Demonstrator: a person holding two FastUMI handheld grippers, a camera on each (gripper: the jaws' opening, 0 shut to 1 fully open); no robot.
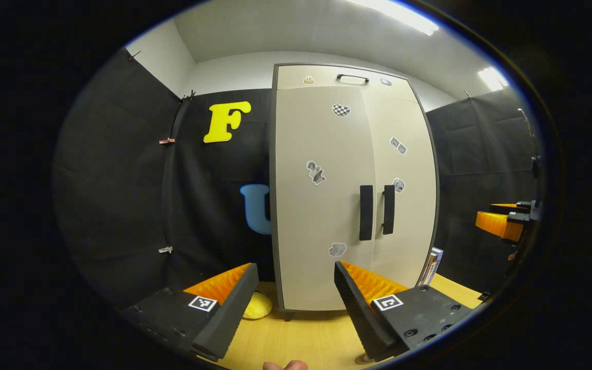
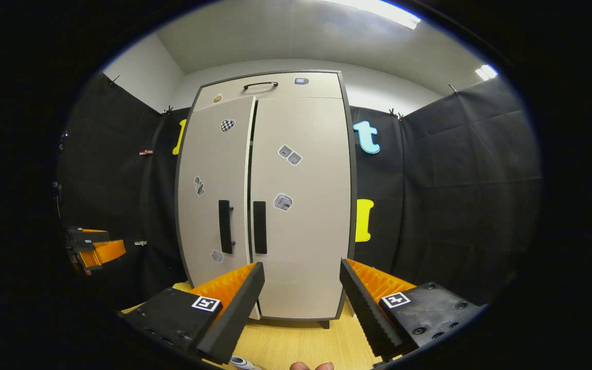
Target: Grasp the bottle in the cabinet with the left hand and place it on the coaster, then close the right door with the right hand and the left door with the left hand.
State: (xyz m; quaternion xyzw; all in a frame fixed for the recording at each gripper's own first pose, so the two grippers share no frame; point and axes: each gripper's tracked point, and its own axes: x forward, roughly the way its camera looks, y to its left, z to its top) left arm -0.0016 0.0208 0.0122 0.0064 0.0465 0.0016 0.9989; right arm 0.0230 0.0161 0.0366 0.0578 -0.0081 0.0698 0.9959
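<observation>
Beige cabinet stands on the wooden counter. Left gripper and right gripper are spread wide, holding nothing. Left gripper view adds a yellow object beside the cabinet; bottle unseen.

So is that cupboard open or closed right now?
Nearly closed. Both doors lie flat across the cabinet front with handles side by side, though the left door shows a narrow dark gap along its edge.

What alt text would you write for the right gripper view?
A tall beige cabinet stands ahead, its left door slightly ajar beside the shut right door. The right tool is open in the foreground above a wooden tabletop.
</observation>
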